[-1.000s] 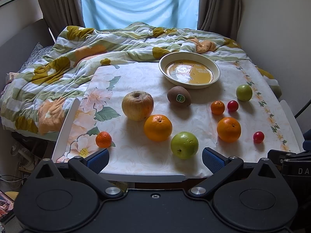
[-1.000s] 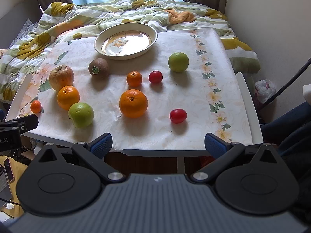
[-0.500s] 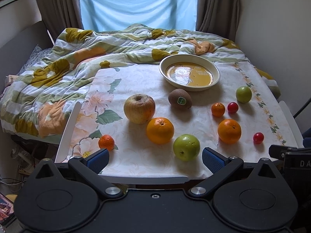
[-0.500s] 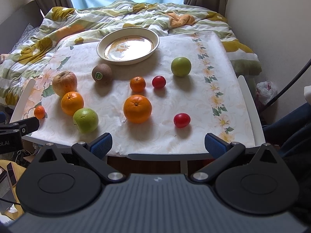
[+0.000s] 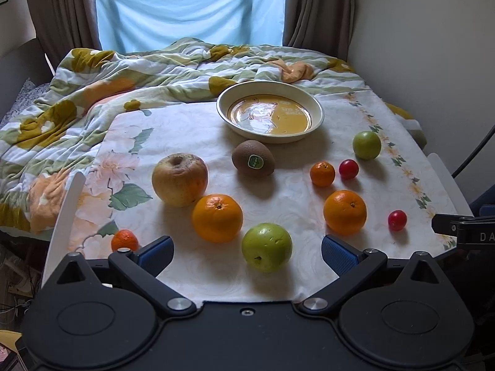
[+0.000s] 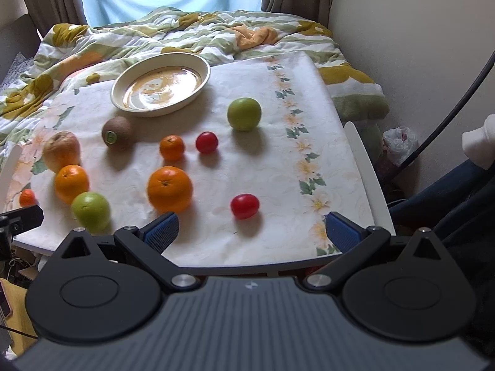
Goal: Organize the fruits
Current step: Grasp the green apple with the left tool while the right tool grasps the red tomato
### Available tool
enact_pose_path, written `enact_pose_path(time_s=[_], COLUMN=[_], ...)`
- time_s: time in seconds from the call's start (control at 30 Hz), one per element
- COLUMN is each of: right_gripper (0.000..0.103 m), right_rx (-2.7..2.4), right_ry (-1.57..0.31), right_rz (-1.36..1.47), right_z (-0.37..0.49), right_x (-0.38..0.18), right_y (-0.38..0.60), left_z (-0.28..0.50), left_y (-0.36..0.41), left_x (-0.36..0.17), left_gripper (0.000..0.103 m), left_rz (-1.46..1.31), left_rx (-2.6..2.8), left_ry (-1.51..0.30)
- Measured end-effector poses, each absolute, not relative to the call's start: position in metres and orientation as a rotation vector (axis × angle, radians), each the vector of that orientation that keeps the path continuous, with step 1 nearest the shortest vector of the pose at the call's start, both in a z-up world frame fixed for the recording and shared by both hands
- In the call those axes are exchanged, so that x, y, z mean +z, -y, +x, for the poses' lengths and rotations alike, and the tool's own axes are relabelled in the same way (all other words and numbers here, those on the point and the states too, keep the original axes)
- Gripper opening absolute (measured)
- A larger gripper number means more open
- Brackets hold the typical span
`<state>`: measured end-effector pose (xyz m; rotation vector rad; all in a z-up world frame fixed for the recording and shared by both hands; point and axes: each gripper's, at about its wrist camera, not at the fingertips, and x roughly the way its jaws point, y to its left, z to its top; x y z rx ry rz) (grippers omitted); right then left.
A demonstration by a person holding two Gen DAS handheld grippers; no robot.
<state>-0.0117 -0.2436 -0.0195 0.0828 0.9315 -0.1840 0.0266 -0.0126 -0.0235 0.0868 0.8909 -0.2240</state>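
Daylight through a pale blue curtain [image 5: 188, 9] is thrown over a worktop [image 5: 198, 130] covered in a floral cloth, with a rumpled quilt [image 5: 102, 86] lying behind it on the bed. Fruit is spread across the cloth, all of it outside the cream bowl [image 5: 270, 112], which is seen at the far side with nothing in it.

Just in front of the bowl a kiwi [image 5: 253, 158] with a green sticker is seen, and to its left a bruised apple [image 5: 179, 180]. A large orange [image 5: 217, 218] is touching or nearly touching that apple, and a green apple [image 5: 266, 246] sits nearest the front edge. A second orange [image 5: 345, 212] lies to the right, with a small mandarin [image 5: 322, 173] and a cherry tomato [image 5: 348, 168] just beyond it. Another green apple [image 5: 367, 145] is placed toward the far right, a second cherry tomato [image 5: 397, 220] near the right edge, and a tiny mandarin [image 5: 124, 240] at the front left corner.

The left gripper [image 5: 247, 249] is held spread wide, nothing between its blue pads, the near green apple lying in the gap ahead without being touched. The right gripper [image 6: 251, 233] is likewise held wide apart and is carrying nothing; the nearer cherry tomato [image 6: 244, 206] lies just ahead of it, untouched, and the second orange [image 6: 169, 189] is just beyond its left pad.
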Motion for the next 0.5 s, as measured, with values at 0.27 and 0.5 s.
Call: enact_pose_path(time_s=[0.27,0.5], right_gripper=[0.103,0.103], right_rx=[-0.062,0.026], right_ry=[-0.975,-0.957], right_rz=[0.028,-0.029], right_z=[0.010,0.025], right_x=[-0.056,-0.088], right_y=[0.274,0.283], left_z=[0.033,0.039], left_y=[0.035,0.043], left_x=[-0.055,-0.082], left_gripper=[0.103,0.103], left_rz=[0.078,0.053], left_rx=[-0.118,-0.066], left_ry=[-0.862,-0.854])
